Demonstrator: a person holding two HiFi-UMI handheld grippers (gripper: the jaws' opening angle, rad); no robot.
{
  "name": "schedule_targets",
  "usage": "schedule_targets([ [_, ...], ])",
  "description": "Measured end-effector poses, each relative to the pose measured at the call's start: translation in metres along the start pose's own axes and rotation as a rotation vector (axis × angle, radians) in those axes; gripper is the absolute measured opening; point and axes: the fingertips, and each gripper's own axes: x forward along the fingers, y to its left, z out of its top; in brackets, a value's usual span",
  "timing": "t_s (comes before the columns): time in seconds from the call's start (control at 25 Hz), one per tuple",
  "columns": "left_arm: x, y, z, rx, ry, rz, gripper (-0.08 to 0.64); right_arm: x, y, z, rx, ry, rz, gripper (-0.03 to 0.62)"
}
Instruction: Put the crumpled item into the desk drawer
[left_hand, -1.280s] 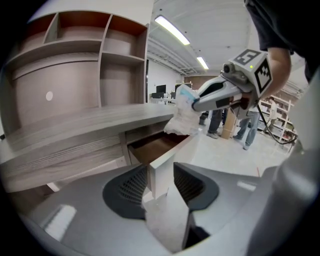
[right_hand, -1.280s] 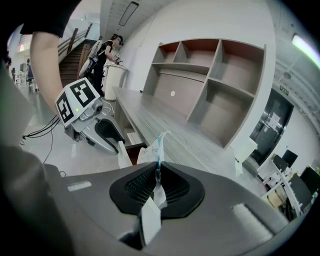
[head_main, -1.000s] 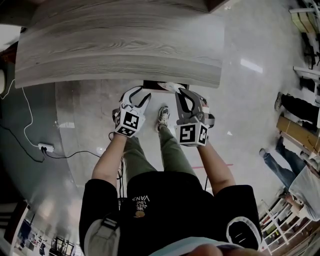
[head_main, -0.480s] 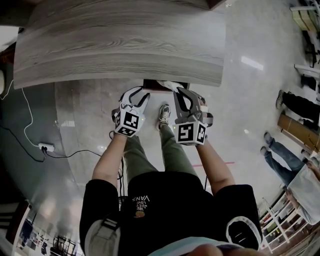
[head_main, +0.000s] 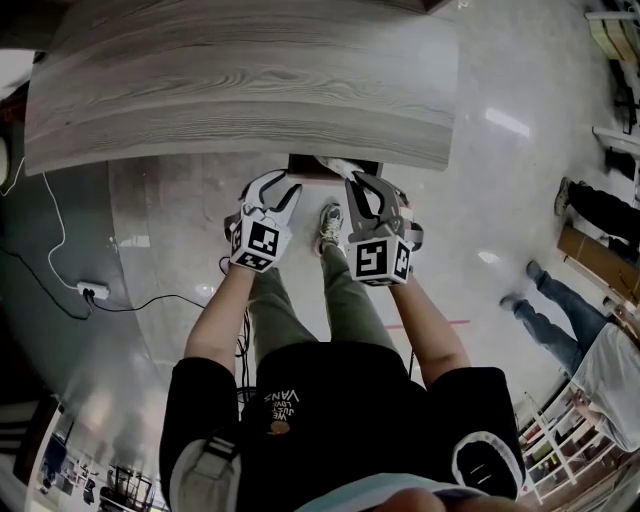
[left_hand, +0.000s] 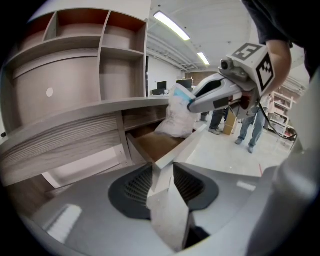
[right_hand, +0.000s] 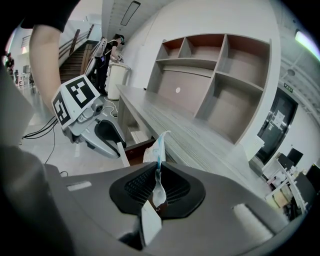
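Observation:
The crumpled item (left_hand: 176, 118) is a white bag with a blue edge. My right gripper (right_hand: 156, 172) is shut on its thin top and holds it over the open drawer (left_hand: 154, 145) under the grey wood desk (head_main: 240, 90). In the head view the crumpled item (head_main: 336, 166) shows at the desk's front edge, just ahead of the right gripper (head_main: 365, 190). My left gripper (left_hand: 162, 177) is shut on the drawer's white front panel (left_hand: 187, 142). In the head view the left gripper (head_main: 277, 190) sits level with the right one, about a hand's width to its left.
A shelf unit (right_hand: 220, 75) stands along the back of the desk. Cables and a power strip (head_main: 90, 294) lie on the shiny floor to the left. People (head_main: 590, 210) stand at the right. The holder's shoe (head_main: 328, 226) is under the drawer.
The right gripper has edged forward and slightly left with the crumpled item, closer to the drawer. The left gripper has stayed put on the drawer front.

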Motion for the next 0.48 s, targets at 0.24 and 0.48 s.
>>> schedule_targets([
  [0.24, 0.0026, -0.0046, -0.0041, -0.001, 0.018, -0.005, 0.173, 0.0026, 0.0018, -0.0021, 0.043, 0.0, 0.029, 0.021],
  [0.48, 0.0019, -0.0029, -0.0071, -0.008, 0.018, -0.005, 0.173, 0.0032, 0.0022, -0.0045, 0.072, 0.006, 0.026, 0.023],
])
